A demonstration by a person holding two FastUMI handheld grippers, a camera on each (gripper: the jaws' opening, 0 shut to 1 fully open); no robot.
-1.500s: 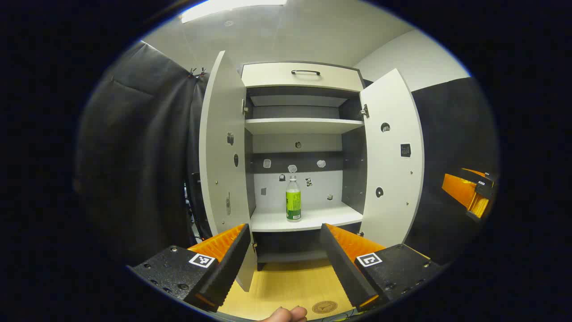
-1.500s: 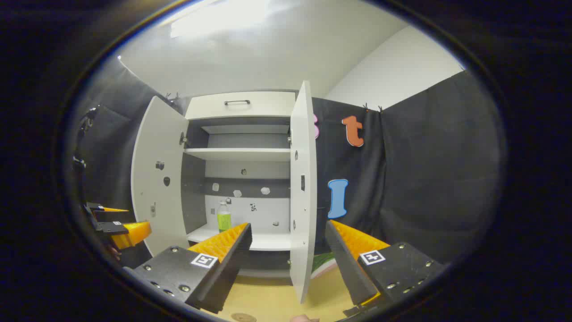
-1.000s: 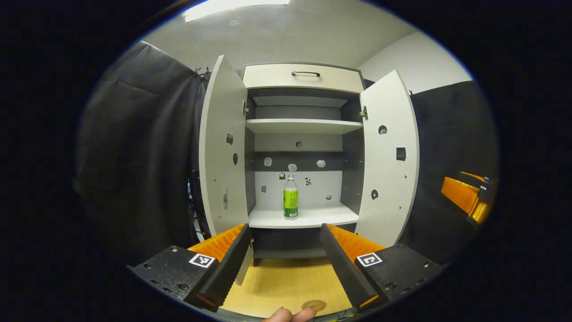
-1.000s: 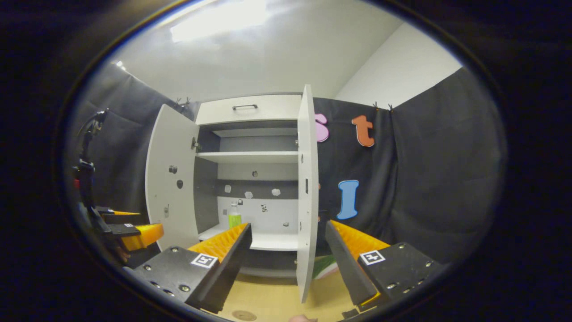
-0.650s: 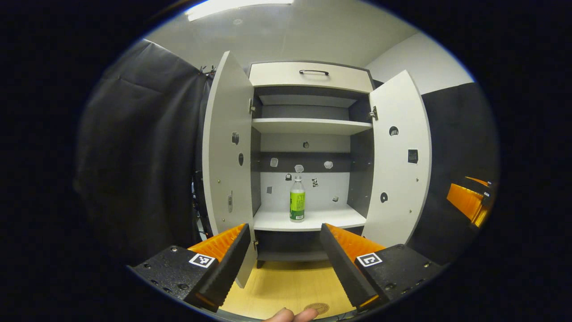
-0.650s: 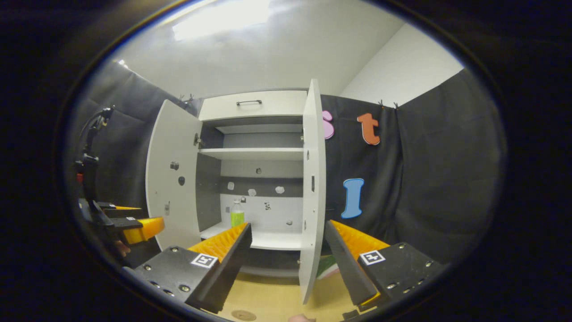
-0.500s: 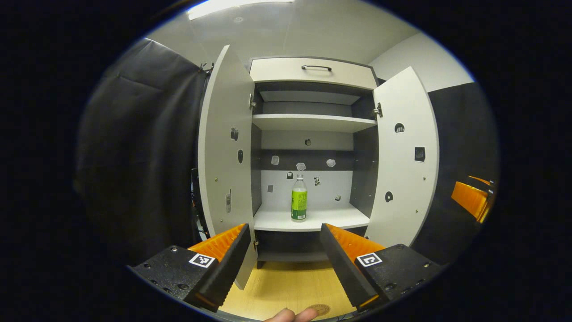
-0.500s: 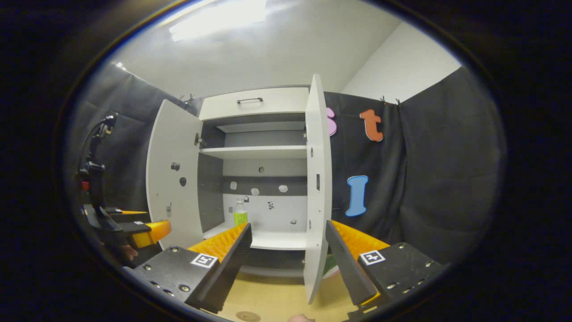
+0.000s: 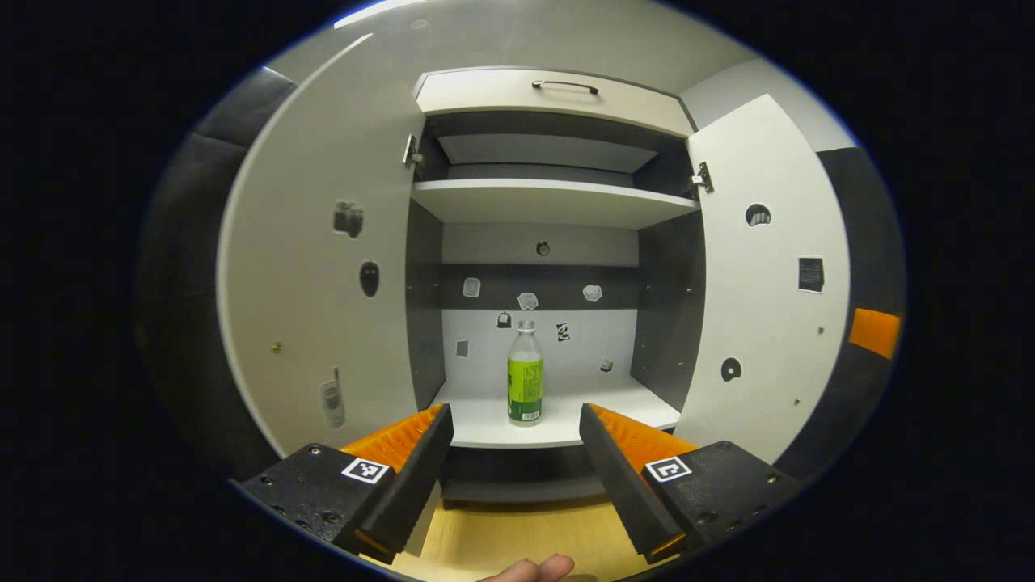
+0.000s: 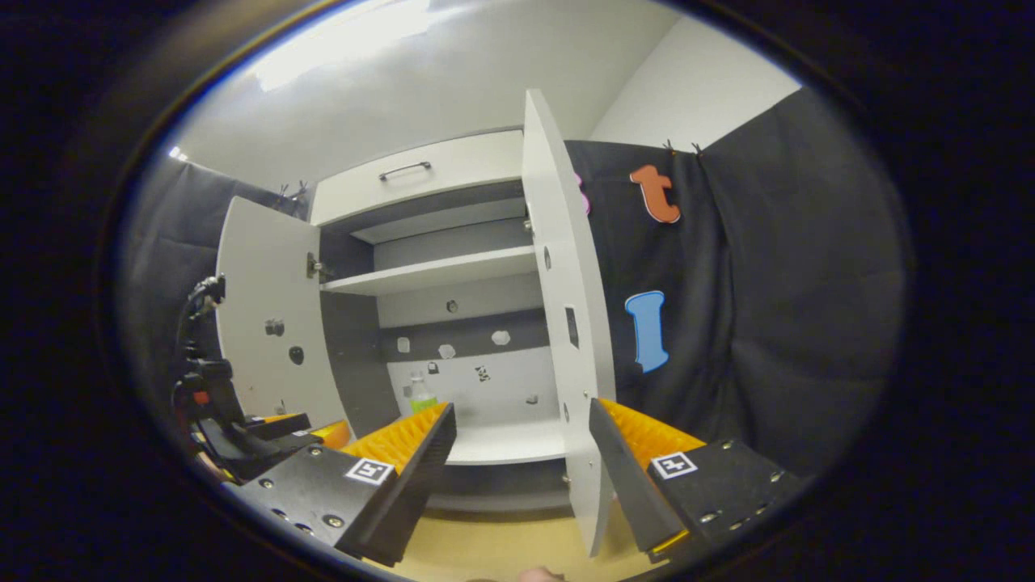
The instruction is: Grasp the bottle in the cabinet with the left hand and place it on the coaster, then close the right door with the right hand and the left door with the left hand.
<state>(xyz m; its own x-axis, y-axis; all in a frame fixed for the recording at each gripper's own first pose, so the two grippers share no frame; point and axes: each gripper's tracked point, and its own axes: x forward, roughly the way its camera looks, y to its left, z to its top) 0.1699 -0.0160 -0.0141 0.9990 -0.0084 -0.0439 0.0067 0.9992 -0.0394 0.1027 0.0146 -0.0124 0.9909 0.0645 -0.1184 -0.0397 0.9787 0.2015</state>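
The cabinet (image 9: 558, 202) stands with both doors swung wide, which leaves its interior free for a reach from the front. The left door (image 9: 315, 267) and the right door (image 9: 768, 283) flank the opening in the left gripper view; in the right gripper view the right door (image 10: 566, 323) is seen nearly edge-on, just ahead of that tool. A drawer with a dark handle (image 9: 564, 84) tops the unit, and an upper shelf (image 9: 550, 202) sits bare. On the lower shelf (image 9: 558, 416) the bottle (image 9: 525, 373), clear with a green label, stands upright near the middle, well apart from the side walls; it also appears in the right gripper view (image 10: 420, 394). The left hand-held gripper (image 9: 513, 453) is aimed straight at the bottle with its fingers spread wide and nothing between them, a stance judged to suit a frontal grasp of the bottle's body. The right hand-held gripper (image 10: 521, 453) is likewise spread and empty, held beside the right door's edge, presumably waiting for the closing step. A fingertip (image 9: 534, 570) shows at the lower rim over the wooden tabletop (image 9: 517, 537). The grasp is judged not yet made.
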